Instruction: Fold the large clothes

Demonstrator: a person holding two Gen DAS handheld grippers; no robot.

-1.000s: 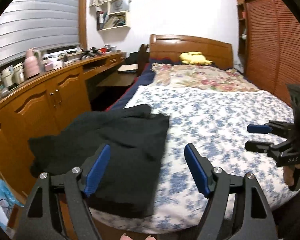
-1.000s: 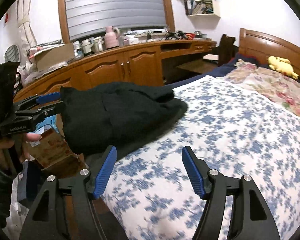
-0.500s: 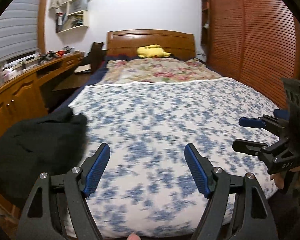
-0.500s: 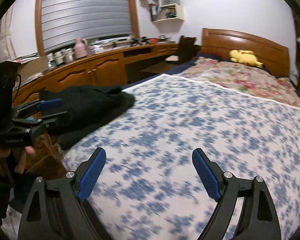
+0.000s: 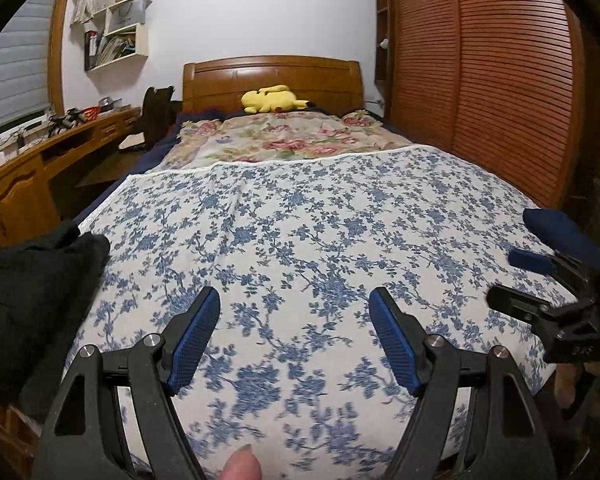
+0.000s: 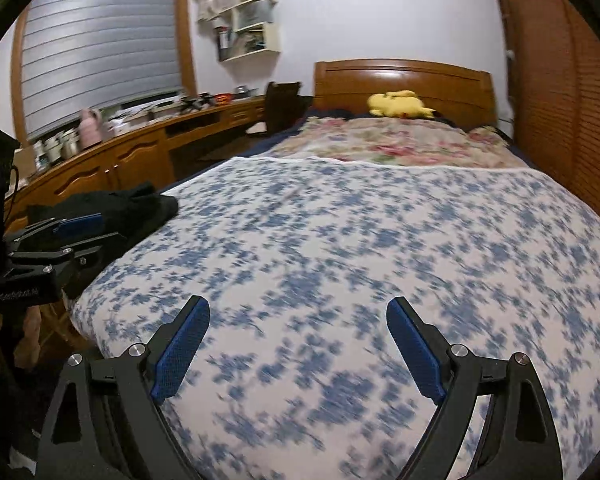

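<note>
Garment: the black garment (image 5: pixel 32 280) lies heaped at the near left corner of the bed (image 5: pixel 320 240), part of it spilling over the edge toward the wooden cabinets (image 5: pixel 16 196)
Direction from my claws: it sits off to my left, well apart from both; each claw faces the bare blue-flowered bedspread, not the cloth
Nearer hand: my left claw (image 5: pixel 296 340) is the closer one; in the right wrist view it shows at the left edge, just in front of the dark heap (image 6: pixel 112 216)
Long axis: I judge the heap runs roughly along the left side of the bed, but it is bunched and its true length is hard to tell
Left claw state: jaws stand wide apart, nothing between the blue pads (image 5: pixel 194 340)
Right claw state: my right claw (image 6: pixel 300 348) has just been opening wider, with nothing between its jaws
Task progress: folding looks not yet started, since the garment is still crumpled and not spread flat
Coming move, my guess: swing left and reach for an edge of the cloth, left claw first, then drag it onto the open bedspread
Risk: cloth hanging over the edge may slide off the bed if I pull it carelessly
</note>
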